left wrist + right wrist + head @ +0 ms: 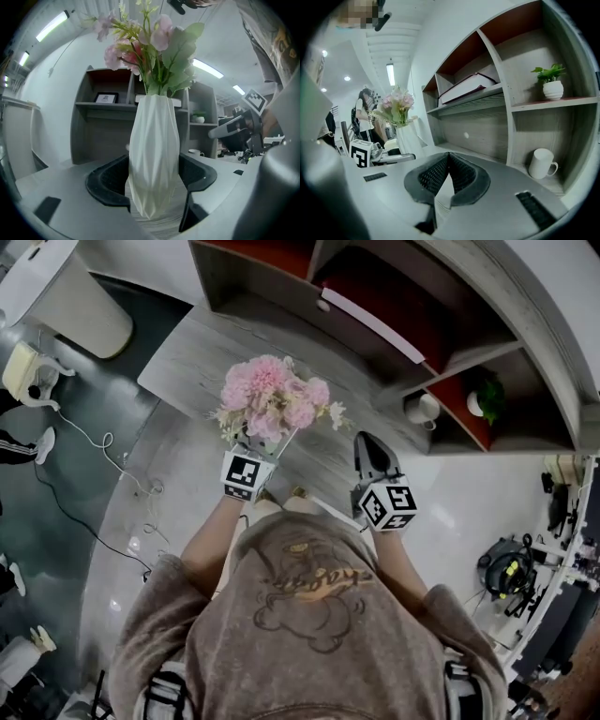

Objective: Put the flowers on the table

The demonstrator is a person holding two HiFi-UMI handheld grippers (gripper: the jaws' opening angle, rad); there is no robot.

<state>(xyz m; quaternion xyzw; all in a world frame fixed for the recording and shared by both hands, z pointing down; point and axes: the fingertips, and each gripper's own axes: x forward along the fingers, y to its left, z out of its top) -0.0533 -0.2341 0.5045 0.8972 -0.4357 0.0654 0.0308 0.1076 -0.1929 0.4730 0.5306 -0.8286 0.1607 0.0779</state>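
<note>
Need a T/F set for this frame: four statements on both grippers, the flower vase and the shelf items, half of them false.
1. The left gripper is shut on the white faceted vase of pink flowers. True.
2. The right gripper holds the white mug. False: its jaws are together on nothing; the mug stands in the shelf unit's lower cubby.
3. The small green plant in a white pot sits on the shelf above the mug. True.
4. The vase lies on its side. False: it stands upright between the left jaws.
</note>
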